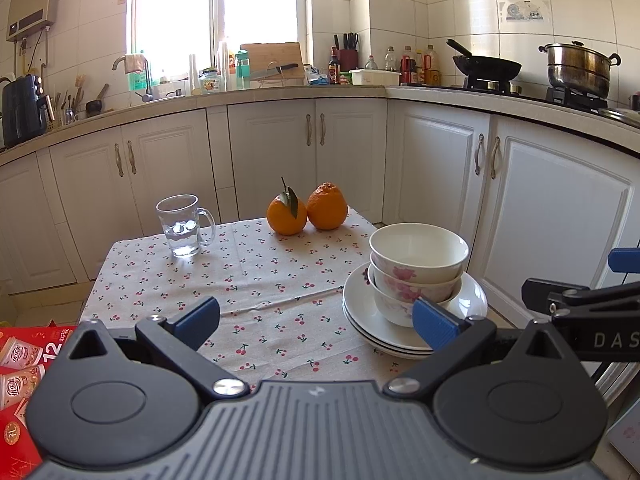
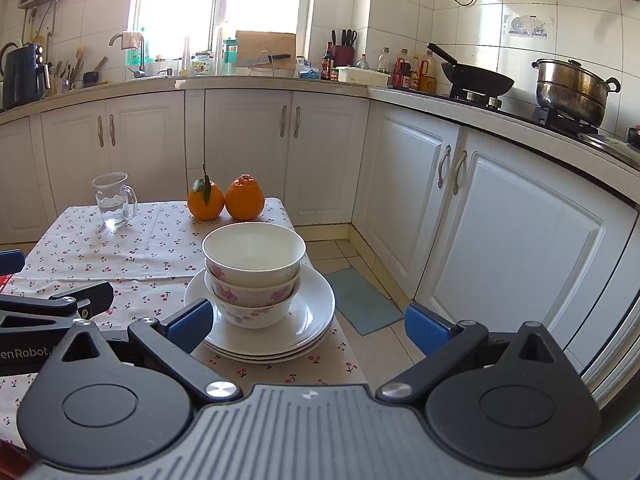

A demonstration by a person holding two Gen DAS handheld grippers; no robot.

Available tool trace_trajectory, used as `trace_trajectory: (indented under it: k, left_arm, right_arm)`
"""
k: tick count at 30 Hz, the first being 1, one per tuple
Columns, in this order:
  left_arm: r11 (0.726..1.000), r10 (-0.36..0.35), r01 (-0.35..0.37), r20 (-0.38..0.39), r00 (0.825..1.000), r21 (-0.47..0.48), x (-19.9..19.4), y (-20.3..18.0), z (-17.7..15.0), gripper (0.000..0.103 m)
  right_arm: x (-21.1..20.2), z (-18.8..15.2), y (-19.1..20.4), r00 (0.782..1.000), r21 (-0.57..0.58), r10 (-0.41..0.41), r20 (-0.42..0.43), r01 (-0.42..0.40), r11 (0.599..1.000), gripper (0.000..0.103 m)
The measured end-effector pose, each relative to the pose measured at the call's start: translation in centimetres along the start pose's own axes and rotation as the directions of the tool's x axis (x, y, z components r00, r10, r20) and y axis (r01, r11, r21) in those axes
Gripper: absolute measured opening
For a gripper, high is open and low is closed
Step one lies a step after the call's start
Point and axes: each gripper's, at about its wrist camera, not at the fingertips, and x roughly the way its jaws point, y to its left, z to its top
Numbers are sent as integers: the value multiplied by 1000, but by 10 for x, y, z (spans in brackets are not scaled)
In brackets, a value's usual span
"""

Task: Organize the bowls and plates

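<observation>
Both tongs, left [image 1: 316, 320] and right [image 2: 308, 324], gape empty; bowls [image 2: 253, 276] stack upright, seemingly three, on plates [image 2: 316, 312].

The lowest bowl [image 1: 394, 308] is partly hidden behind a blue fingertip [image 1: 434, 326] of the left gripper [image 1: 316, 320]. Labels on the counter bottles [image 2: 404, 70] are too small to read, and a red carton [image 1: 24, 364] is cut off at the left edge

Bench middle: bare cherry-print cloth [image 1: 276, 300] between the glass mug [image 1: 183, 225] and the dish stack, open for a pass.
Right edge: three nested bowls [image 2: 252, 276] on stacked plates [image 2: 316, 312] block the bench's right side.
Far edge: two oranges [image 1: 306, 210], touching, stand in the way.
Left tool [image 1: 316, 320]: wide open, right finger just before the stack.
Right tool [image 2: 308, 326]: wide open, left finger beside the plates.
</observation>
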Motion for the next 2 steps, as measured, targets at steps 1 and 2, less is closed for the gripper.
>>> trace_trajectory:
  k: [1,2]
  left_arm:
    - [1000,0,0,0,1000,0,0,0,0,102]
    - [1000,-1,1,0,1000,0,0,0,0,102]
  right_arm:
    - [0,0,0,1000,-1,0,1,0,1000,103]
    - [0,0,0,1000,-1,-1,0,1,1000,103]
